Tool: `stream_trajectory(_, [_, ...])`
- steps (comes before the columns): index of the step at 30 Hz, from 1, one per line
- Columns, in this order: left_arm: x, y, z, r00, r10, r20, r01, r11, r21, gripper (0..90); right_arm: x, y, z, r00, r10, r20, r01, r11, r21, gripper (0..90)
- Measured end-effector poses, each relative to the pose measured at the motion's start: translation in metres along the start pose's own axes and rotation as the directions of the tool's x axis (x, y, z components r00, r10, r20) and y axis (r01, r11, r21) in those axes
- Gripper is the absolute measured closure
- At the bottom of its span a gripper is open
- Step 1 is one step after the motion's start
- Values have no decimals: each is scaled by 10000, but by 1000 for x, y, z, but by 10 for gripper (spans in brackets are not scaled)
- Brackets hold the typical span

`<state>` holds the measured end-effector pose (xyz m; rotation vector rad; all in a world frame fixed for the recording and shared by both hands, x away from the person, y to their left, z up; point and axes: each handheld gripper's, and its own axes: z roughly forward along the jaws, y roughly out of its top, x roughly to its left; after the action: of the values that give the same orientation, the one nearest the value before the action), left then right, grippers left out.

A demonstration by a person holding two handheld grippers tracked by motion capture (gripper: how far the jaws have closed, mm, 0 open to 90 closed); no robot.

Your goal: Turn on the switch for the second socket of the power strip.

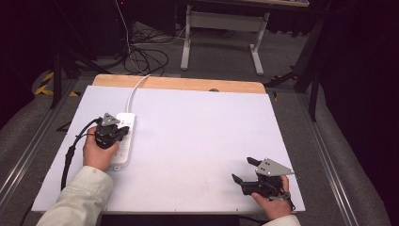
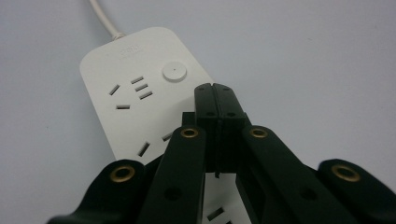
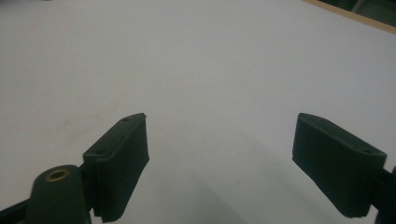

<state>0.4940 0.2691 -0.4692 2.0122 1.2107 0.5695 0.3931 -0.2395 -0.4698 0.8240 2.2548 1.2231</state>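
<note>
Presumably to press its round button (image 2: 174,72), the left gripper (image 2: 215,88) hovers closed over the white power strip (image 2: 135,107), while the right gripper (image 1: 244,170) rests wide open on the table (image 1: 197,127), holding nothing.

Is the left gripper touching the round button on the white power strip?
Cannot tell. In the left gripper view, the left gripper has its fingers shut, tips just beside the round button of the power strip; neither contact nor gap shows plainly.
</note>
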Motion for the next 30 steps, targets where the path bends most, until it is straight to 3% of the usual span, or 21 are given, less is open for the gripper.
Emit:
stream_trajectory(8, [4,1,0,9997,66,242,-68,10000,60,900,0,0,0,10000,-6,9,5,10000,8,189])
stream_trajectory(10, [1,-2,-1,9984,561,5,-561,9982,-220,900,0,0,-1,10000,7,31,-7,10000,-10,189])
stream_trajectory(12, [-1,-2,-1,9986,505,-126,-509,9980,-367,900,-1,0,-1,10000,45,31,-45,10000,-23,189])
stream_trajectory(16, [-1,-2,-4,9998,213,44,-212,9992,-338,900,0,0,0,10000,-7,35,7,10000,-6,188])
stream_trajectory(21, [-8,2,-10,9995,297,140,-290,9984,-488,899,-1,0,0,10000,4,25,-4,10000,-10,189])
stream_trajectory(30, [-16,10,-21,9962,868,-64,-870,9950,-494,899,-1,0,0,10000,-17,36,17,10000,-19,189])
